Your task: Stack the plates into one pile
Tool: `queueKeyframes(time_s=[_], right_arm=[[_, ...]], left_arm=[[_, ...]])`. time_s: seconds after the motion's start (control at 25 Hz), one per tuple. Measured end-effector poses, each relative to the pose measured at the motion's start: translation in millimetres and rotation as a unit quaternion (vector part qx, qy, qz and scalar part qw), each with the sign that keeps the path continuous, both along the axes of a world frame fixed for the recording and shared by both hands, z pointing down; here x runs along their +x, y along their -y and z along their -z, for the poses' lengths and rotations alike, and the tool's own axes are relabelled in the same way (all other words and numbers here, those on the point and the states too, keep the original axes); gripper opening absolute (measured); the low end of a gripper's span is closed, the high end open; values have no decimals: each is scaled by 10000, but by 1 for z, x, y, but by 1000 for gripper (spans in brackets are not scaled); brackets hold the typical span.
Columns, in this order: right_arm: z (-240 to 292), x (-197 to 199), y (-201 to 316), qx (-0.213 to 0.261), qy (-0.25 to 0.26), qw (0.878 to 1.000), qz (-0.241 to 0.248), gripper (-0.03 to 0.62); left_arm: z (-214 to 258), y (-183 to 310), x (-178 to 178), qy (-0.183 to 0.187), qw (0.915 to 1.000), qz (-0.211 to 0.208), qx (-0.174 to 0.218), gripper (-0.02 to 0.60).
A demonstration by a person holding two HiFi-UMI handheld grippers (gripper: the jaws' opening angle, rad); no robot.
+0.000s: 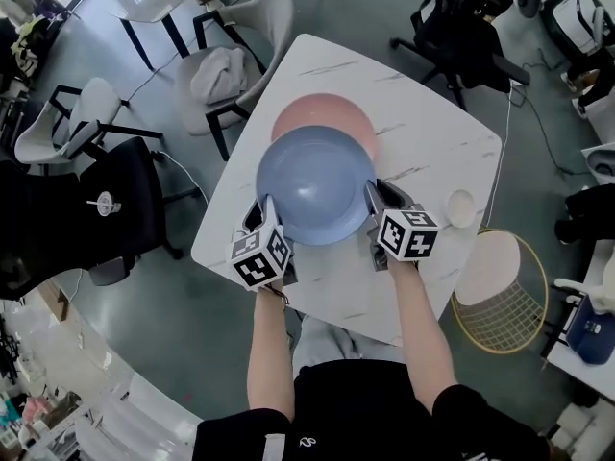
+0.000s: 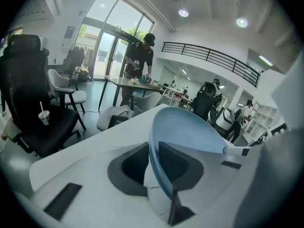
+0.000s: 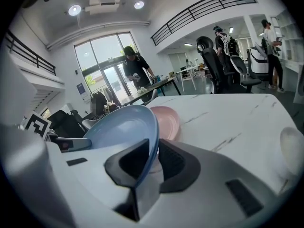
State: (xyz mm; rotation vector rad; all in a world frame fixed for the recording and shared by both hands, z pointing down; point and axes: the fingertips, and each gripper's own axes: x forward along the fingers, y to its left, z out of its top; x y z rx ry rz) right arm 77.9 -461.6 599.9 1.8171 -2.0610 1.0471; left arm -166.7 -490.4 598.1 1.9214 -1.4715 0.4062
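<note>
A blue plate [image 1: 315, 185] is held up over the white marble table [image 1: 432, 113] between both grippers. My left gripper [image 1: 267, 209] is shut on its left rim, and my right gripper [image 1: 373, 198] is shut on its right rim. In the left gripper view the blue plate's [image 2: 190, 132] rim runs between the dark pads of the left gripper [image 2: 153, 163]. The right gripper view shows the same at the right gripper [image 3: 154, 158], with the blue plate [image 3: 121, 125] tilted. A pink plate [image 1: 322, 113] lies on the table just beyond, partly covered by the blue one; its rim [image 3: 167, 121] shows behind.
A small white dish [image 1: 461, 207] sits near the table's right edge. A wire basket with a pale lid [image 1: 504, 291] stands on the floor to the right. A white chair [image 1: 226, 65] and a black chair [image 1: 106, 209] stand to the left. People stand in the background.
</note>
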Motion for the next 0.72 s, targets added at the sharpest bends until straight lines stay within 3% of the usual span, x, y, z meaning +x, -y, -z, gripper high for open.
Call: queueKeyframes(time_s=[0.48,0.72], right_arm=[[-19,38,81,-143,123,9997,-181,71],[-32,47,97,-229,3,9996,-180,79]], left_arm=[[-23,82,39,105,9989,-346,-307,85],[-33,99,49,437,9975,-375,-404,92]])
